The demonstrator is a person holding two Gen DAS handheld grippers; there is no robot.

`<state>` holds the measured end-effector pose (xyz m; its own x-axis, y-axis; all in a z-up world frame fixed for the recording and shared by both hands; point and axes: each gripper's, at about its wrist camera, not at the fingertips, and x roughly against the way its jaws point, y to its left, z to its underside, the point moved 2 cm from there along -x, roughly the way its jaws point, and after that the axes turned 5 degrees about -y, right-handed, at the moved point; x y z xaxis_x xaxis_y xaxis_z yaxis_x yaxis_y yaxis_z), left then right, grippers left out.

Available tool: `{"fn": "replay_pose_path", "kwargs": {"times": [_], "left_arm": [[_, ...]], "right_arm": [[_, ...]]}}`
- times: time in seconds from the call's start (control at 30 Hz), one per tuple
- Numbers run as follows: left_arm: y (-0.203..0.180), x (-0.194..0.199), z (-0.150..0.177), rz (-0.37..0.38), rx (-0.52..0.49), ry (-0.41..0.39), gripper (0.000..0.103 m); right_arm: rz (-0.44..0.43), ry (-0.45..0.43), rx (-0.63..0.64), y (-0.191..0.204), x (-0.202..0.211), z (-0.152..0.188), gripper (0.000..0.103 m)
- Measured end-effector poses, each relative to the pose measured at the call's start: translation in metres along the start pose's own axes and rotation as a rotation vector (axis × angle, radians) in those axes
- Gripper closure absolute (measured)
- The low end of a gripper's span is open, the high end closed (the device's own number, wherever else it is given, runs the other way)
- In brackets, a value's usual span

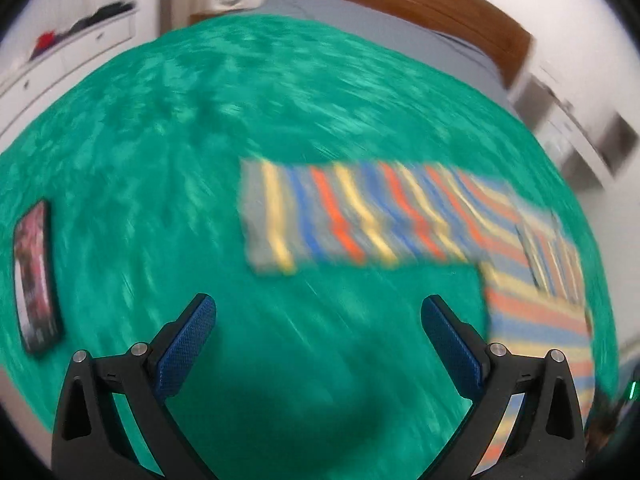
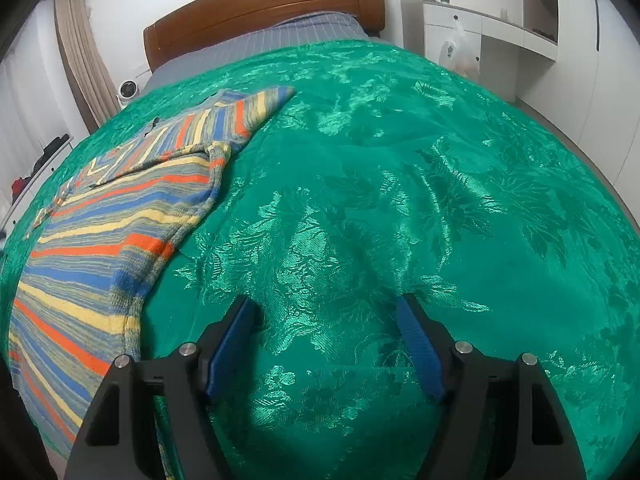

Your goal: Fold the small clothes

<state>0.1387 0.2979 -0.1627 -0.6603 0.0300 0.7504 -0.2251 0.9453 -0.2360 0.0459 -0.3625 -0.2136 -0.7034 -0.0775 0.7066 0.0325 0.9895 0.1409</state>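
Likely a home bedroom: wooden headboard (image 2: 264,4), green bedspread (image 2: 400,160), curtain (image 2: 80,48).

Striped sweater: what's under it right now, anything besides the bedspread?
The striped sweater lies flat on the green bedspread, one sleeve folded across its chest. Only bedspread shows around its edges; whatever the knit itself covers cannot be seen. Both grippers are open and clear of it.

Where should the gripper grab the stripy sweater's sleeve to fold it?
Probably at the cuff end of the sleeve of the striped sweater, coming down from above. The sleeve lies flat and stretched straight out from the body on the green bedspread, so its free end can likely be pinched and carried back over the body. Both grippers look open and empty.
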Motion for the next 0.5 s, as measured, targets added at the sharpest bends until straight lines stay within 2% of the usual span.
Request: {"fn": "replay_pose_path", "kwargs": {"times": [0.1, 0.23, 0.3, 0.33, 0.37, 0.4, 0.43, 0.5], "left_arm": [[0.024, -0.031, -0.029, -0.042, 0.087, 0.045, 0.002], [0.029, -0.071, -0.038, -0.092, 0.106, 0.104, 0.006], [0.027, -0.086, -0.037, -0.098, 0.125, 0.121, 0.021], [0.024, -0.091, -0.038, -0.087, 0.124, 0.135, 0.038], [0.021, -0.097, -0.038, -0.085, 0.113, 0.152, 0.066], [0.016, -0.1, -0.036, -0.1, 0.092, 0.153, 0.087], [0.011, -0.1, -0.038, -0.119, 0.073, 0.147, 0.1], [-0.001, -0.091, -0.046, -0.128, 0.051, 0.123, 0.102]], "right_arm": [[0.004, -0.006, 0.003, 0.001, 0.0, 0.001, 0.029], [0.006, -0.007, 0.006, 0.001, 0.0, 0.002, 0.029], [0.006, -0.007, 0.007, 0.001, 0.0, 0.002, 0.029], [0.007, -0.007, 0.009, 0.002, -0.001, 0.002, 0.028], [0.008, -0.007, 0.012, 0.002, -0.001, 0.001, 0.028], [0.009, -0.007, 0.013, 0.002, -0.002, 0.001, 0.028], [0.01, -0.007, 0.014, 0.002, -0.002, 0.001, 0.027], [0.01, -0.007, 0.013, 0.001, -0.002, 0.0, 0.027]]}}
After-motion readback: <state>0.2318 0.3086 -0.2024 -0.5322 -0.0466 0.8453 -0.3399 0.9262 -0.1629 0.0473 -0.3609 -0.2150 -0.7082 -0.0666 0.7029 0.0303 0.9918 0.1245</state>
